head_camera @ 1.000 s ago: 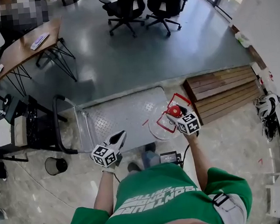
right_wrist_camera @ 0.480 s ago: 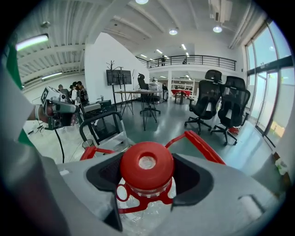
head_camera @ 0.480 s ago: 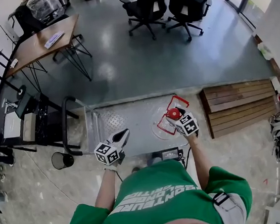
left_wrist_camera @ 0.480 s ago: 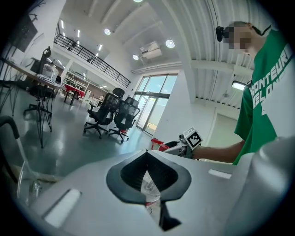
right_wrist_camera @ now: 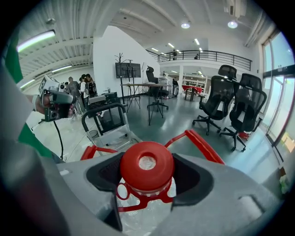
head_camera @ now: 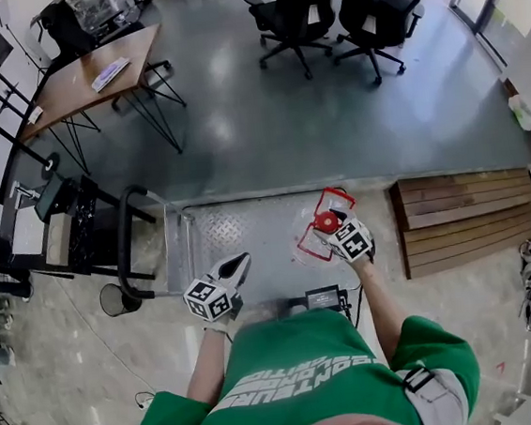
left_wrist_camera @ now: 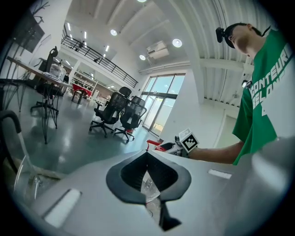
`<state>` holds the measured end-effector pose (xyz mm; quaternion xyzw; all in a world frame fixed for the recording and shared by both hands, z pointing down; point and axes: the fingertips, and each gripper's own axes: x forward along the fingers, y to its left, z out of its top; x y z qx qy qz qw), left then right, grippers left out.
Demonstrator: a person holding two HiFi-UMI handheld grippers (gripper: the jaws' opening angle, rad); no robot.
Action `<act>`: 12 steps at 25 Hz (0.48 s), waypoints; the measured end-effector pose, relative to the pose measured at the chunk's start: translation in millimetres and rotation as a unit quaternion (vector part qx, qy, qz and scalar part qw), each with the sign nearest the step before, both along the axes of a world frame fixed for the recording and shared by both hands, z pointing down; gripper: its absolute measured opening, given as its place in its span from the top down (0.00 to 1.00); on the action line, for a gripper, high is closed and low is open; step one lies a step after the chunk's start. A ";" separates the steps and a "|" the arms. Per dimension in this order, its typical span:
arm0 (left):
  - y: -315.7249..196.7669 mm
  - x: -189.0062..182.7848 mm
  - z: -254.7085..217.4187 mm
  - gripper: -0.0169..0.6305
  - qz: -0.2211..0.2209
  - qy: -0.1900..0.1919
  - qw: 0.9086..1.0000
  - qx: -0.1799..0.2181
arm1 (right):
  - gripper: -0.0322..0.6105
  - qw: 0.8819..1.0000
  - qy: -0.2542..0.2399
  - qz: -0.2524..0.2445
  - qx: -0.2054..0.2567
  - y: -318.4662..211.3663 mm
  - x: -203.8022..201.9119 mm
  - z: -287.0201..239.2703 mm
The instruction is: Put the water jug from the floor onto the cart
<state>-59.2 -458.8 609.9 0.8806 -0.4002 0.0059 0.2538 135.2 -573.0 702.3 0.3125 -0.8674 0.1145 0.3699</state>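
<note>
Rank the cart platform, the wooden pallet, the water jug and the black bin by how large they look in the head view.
1-2. cart platform and wooden pallet: too alike to rank.
3. water jug, though it is held nearer the camera.
4. black bin, the smallest.

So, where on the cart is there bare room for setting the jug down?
The cart deck is bare between its handle and the water jug. The right end is crowded: the right gripper holds the jug there.
</note>
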 end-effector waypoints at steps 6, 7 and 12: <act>-8.5 4.8 3.7 0.96 0.005 0.000 1.000 -0.010 | 0.48 1.000 0.014 -0.023 -0.005 -8.1 -5.0 30.3; -11.1 4.0 3.5 0.96 0.006 0.001 1.000 -0.010 | 0.48 1.000 0.017 -0.023 -0.009 -8.0 -5.9 34.7; -21.3 -6.8 3.9 0.96 0.014 0.002 1.000 -0.008 | 0.48 0.998 0.033 -0.019 -0.051 0.1 -15.8 51.7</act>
